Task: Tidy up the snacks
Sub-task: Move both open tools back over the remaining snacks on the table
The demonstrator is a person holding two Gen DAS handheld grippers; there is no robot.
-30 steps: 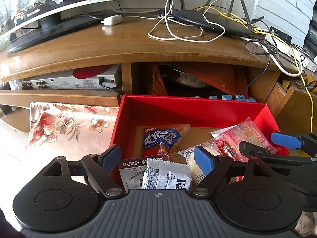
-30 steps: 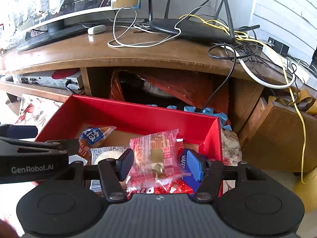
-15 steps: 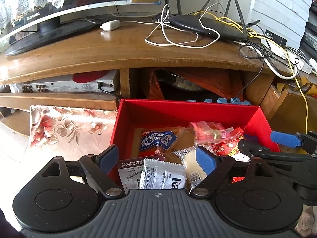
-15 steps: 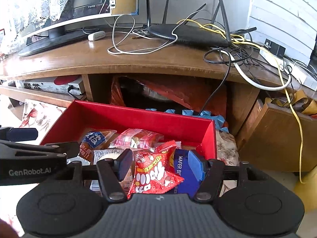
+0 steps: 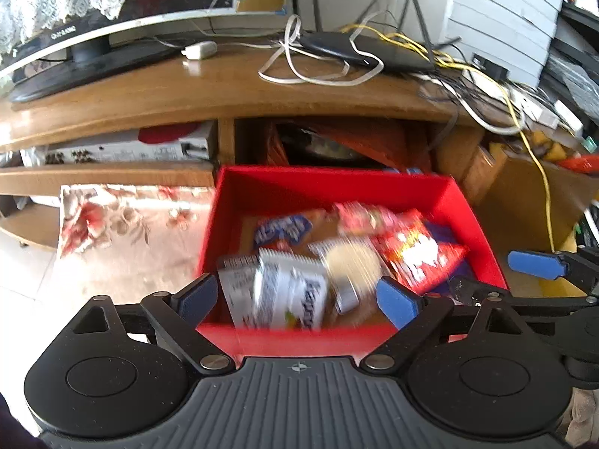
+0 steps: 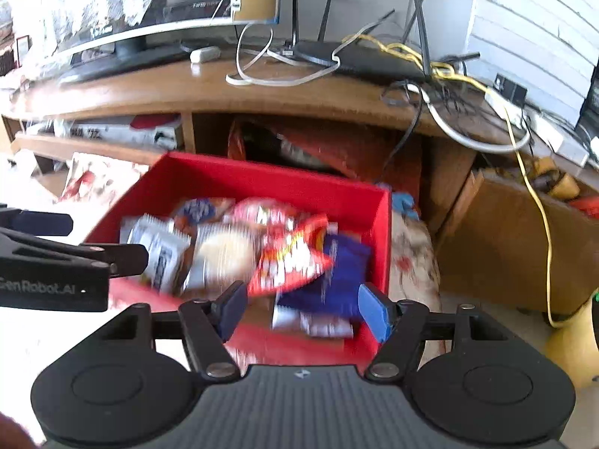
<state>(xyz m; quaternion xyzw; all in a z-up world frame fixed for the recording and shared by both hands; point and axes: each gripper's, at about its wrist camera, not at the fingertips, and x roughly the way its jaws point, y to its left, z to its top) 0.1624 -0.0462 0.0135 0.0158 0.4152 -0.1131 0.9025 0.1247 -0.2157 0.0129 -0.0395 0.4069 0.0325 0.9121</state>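
A red box (image 5: 464,202) sits open on the floor before a wooden cabinet, holding a loose heap of snack packets. A white packet (image 5: 288,292) lies at its near left, a blue-labelled one (image 5: 282,230) toward the back, a red bag (image 5: 419,250) over a dark blue pack (image 6: 337,277) on the right. All are motion-blurred.

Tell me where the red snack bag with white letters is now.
The red snack bag lies inside the red box, toward its right side in both views, on top of a blue packet and right of a pale round snack.
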